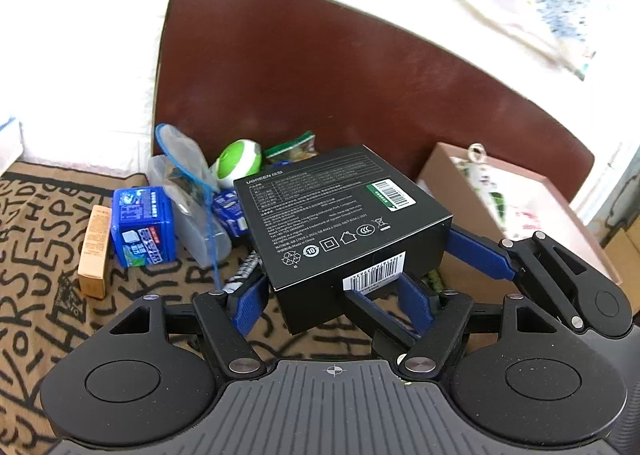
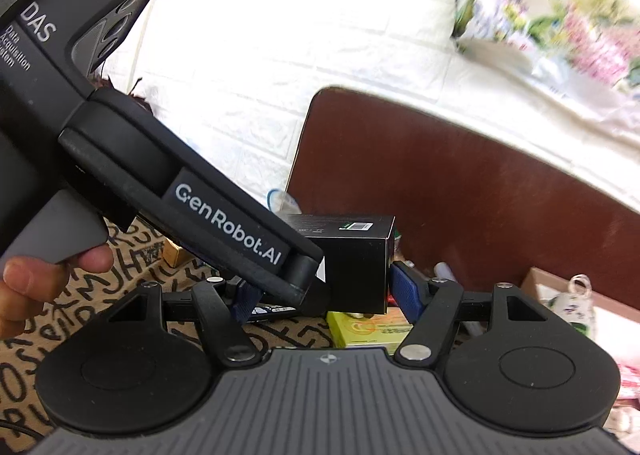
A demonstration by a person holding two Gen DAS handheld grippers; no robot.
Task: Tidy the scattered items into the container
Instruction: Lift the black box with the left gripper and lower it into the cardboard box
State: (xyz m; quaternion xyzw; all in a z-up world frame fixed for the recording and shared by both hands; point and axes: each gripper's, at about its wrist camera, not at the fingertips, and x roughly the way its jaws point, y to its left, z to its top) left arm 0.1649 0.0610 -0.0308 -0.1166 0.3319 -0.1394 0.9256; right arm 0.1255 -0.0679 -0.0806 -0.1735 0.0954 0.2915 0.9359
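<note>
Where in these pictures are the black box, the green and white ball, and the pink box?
black box (image 1: 320, 207): left wrist view, top face.
green and white ball (image 1: 238, 163): left wrist view, its front.
pink box (image 1: 444, 171): left wrist view, left wall.

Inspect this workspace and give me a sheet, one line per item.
Surface: patterned cloth, items scattered on it.
Job's things: black box held above the cloth; open container to its right, with a floral item inside.
Clutter: blue carton, tan carton, plastic bag, green-white ball, yellow pack.
Grippers: left tool clamps the black box; right tool has one pad at the box's side, grip unclear.
Cables: nothing seen.
Surroundings: brown board, white wall, floral fabric.
</note>
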